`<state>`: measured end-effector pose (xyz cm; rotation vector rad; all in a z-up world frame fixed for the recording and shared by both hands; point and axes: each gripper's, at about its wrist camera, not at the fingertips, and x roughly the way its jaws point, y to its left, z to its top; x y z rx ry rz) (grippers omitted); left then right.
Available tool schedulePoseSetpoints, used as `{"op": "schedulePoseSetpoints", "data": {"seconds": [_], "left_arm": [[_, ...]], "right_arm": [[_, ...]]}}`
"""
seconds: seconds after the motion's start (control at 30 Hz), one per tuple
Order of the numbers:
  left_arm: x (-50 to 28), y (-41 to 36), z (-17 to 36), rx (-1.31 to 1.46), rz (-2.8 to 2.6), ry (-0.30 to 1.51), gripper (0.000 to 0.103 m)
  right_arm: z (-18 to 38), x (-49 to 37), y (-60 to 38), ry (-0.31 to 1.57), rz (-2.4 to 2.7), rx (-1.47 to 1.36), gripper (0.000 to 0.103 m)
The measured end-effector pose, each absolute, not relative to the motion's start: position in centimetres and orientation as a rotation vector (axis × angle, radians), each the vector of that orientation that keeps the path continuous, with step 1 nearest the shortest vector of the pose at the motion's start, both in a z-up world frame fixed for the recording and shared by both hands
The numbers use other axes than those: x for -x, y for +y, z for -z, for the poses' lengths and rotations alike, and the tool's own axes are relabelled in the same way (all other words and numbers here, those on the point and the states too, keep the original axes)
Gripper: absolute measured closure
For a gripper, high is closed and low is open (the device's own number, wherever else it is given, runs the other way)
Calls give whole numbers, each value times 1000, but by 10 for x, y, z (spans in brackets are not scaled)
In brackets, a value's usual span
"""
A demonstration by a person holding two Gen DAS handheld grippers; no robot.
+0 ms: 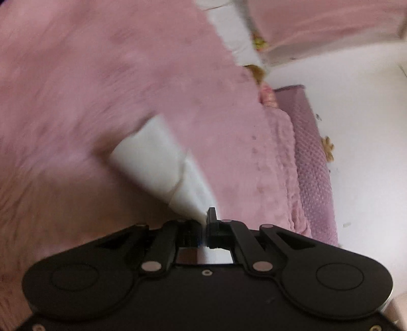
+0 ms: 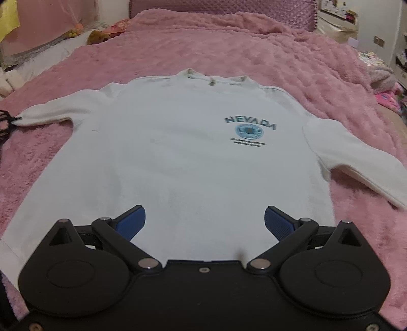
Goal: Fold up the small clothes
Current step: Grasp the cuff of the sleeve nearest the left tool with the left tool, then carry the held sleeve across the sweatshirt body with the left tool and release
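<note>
A white long-sleeved shirt (image 2: 178, 152) with a blue "NEVADA" print lies flat, front up, on a pink fluffy blanket (image 2: 229, 45), collar away from me. My right gripper (image 2: 204, 224) is open, its blue pads (image 2: 132, 224) spread just above the shirt's lower hem. My left gripper (image 1: 204, 221) is shut on the cuff end of the shirt's left sleeve (image 1: 157, 165), which stretches away over the blanket (image 1: 76, 89). That gripper also shows as a dark shape at the sleeve end in the right wrist view (image 2: 6, 122). The right sleeve (image 2: 356, 163) lies out to the right.
The bed has a mauve padded headboard (image 2: 229, 7) at the far end. Stuffed toys and a cushion (image 2: 101, 33) sit at the far left of the bed. A white wall (image 1: 356, 114) and curtains are beside the bed. Clutter lies at the right edge (image 2: 386, 96).
</note>
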<state>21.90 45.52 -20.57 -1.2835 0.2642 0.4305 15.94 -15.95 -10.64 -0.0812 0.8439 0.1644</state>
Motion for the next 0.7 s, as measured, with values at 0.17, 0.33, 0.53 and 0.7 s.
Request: {"op": "schedulePoseSetpoints", "data": {"seconds": [0.17,0.33,0.53,0.7], "left_arm": [[-246,437,151,1204,-332,237,103],[-290,389,100,1175,-176,246,103],[-364,289,52,1058,18,354,102],[-409,202,50,1059,166,404,102]], "right_arm": [[117,-162,-187,877,-40,48,3],[132,-153,-209,883,40,29,3],[141,-141,-211,842,36,61,3],[160,-146,-224,866,56,-73,3]]}}
